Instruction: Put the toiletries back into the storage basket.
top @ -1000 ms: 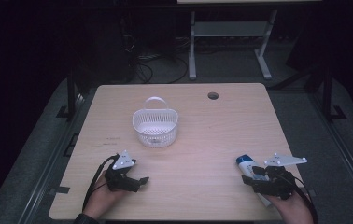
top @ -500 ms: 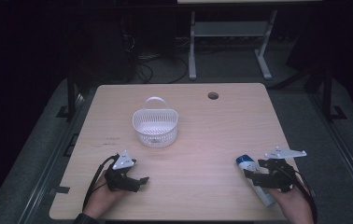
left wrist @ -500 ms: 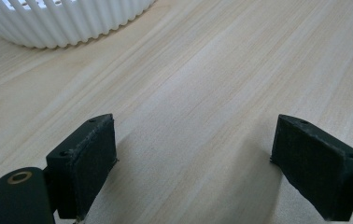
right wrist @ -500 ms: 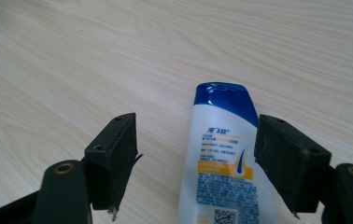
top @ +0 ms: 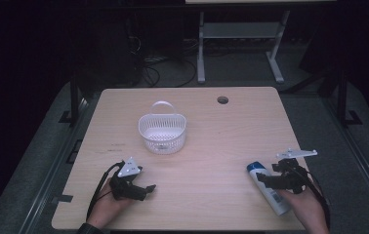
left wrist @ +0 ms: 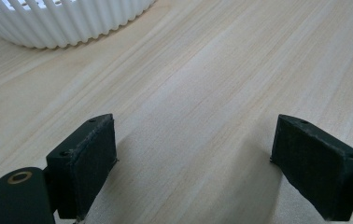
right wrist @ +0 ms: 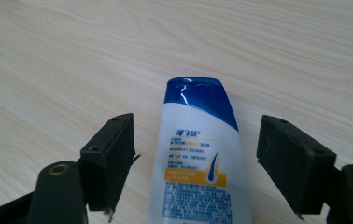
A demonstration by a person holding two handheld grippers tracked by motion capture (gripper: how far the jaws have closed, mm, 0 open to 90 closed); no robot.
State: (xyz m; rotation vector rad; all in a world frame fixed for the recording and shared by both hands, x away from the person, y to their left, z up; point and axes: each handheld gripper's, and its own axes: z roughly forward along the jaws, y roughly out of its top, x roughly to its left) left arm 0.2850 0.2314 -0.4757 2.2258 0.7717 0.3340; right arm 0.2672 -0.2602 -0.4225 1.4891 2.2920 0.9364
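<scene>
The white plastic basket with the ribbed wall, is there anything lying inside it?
No, the high view looks down into the white plastic basket and shows just its bare perforated bottom.

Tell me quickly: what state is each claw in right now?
Left claw: open, nothing between the jaws.
Right claw: open, jaws just widened around the shampoo bottle, pads not touching it.

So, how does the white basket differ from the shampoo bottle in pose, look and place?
The basket stands upright with its open top up; the shampoo bottle lies flat on its side. The basket is all white with slotted walls and a handle; the bottle is white with a blue cap and a printed label. The basket sits free, near the table's middle; the bottle lies between the right gripper's open jaws at the near edge. Both rest on the table.
</scene>
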